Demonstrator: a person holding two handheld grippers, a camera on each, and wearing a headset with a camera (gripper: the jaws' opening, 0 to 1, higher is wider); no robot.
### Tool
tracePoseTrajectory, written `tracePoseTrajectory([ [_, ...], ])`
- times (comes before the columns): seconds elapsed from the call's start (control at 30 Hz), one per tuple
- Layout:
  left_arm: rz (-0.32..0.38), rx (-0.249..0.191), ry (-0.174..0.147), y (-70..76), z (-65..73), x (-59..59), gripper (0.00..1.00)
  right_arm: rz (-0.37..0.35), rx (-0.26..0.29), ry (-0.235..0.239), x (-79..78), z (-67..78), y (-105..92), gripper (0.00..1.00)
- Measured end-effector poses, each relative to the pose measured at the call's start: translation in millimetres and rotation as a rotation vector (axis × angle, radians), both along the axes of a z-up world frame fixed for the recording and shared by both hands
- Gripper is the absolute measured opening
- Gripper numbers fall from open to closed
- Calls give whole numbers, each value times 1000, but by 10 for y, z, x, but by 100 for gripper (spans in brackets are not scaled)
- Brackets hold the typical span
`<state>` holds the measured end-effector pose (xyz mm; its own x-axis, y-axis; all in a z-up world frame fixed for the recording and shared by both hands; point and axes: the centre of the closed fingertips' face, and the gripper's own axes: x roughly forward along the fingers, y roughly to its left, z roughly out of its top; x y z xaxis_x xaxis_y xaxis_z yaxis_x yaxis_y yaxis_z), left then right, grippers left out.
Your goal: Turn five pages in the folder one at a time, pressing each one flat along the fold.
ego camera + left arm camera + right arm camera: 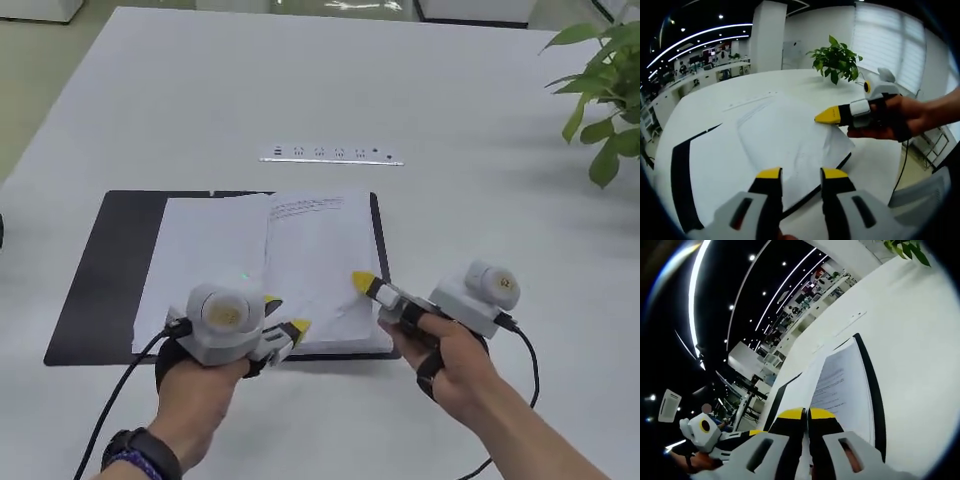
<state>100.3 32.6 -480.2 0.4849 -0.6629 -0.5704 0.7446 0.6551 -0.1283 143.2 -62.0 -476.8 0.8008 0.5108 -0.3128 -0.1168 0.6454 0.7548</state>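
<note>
Head view first: where does the folder lie?
– The black flat folder (100, 290) lies open on the white table (450, 120), just in front of both hands, its white sheets spread across the middle and right of the cover

Which sheet is being handled?
– The right-hand white printed page (320, 250). Its lower outer corner curls up off the stack, and the right gripper (362, 282) has its yellow-tipped jaws pressed together on that raised edge. In the right gripper view the two tips meet with barely a slit between them

And the other one?
– The left gripper (285, 314) sits at the near edge of the sheets, left of the lifted corner. In the left gripper view its jaws stand apart, with paper and the folder's dark rim visible through the gap. They hold nothing

What lies further out?
– A white socket strip (330, 155) on the table beyond the folder, and a green leafy plant (605, 90) at the far right
</note>
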Motion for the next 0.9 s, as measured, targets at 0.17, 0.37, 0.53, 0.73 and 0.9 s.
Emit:
tracePoseTrajectory([
  [0.17,-2,-2,-2,85,49,-27,31,5,-10,-5,4,54,19,0],
  [0.37,6,-9,-11,190,114,-29,33,-19,22,-12,29,138,36,0],
  [0.53,30,4,-16,333,133,-7,38,-37,32,-21,47,218,71,0],
  [0.73,47,0,-20,452,184,-14,39,-29,23,-36,81,303,165,0],
  [0.9,52,-4,-20,557,218,-38,42,-29,34,-43,120,368,264,0],
])
